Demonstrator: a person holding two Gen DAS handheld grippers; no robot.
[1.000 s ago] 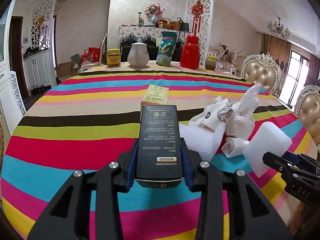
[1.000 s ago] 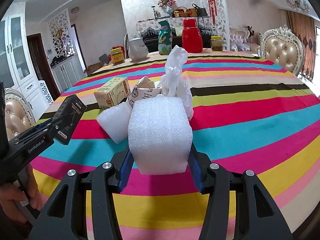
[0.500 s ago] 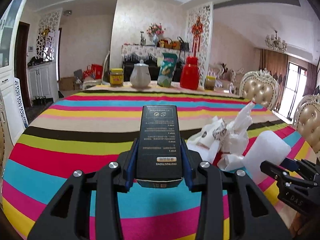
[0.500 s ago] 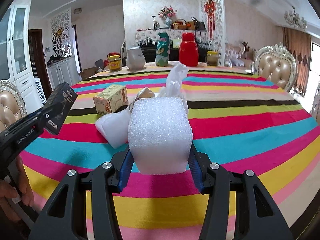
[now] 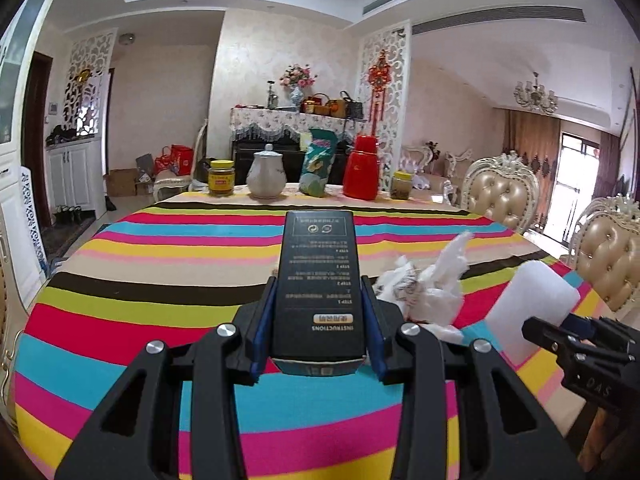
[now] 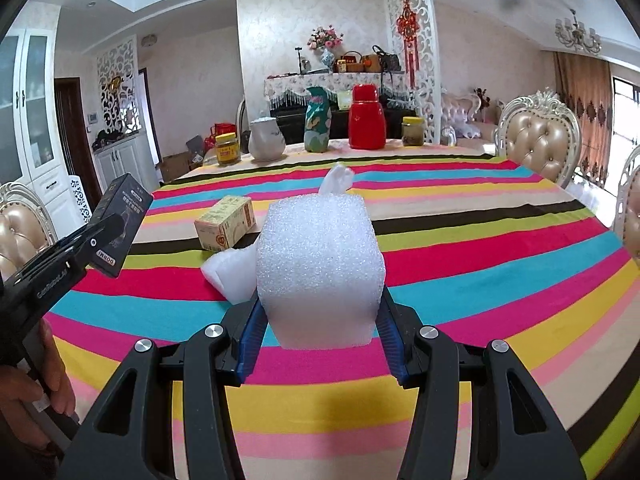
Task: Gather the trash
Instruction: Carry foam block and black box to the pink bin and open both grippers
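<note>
Both grippers are now raised higher above the table than a second ago, so more of the room is seen behind them. The left gripper is pressed together on a black box, which is carried lengthwise between its blue pads. The right gripper is pinched on a white foam block, held clear of the striped tablecloth. Left on the table are a second foam piece, crumpled white plastic wrapping and a small yellow carton. Two pieces of trash are thus judged collected and in transit; at least three remain. No bin is visible in either view.
</note>
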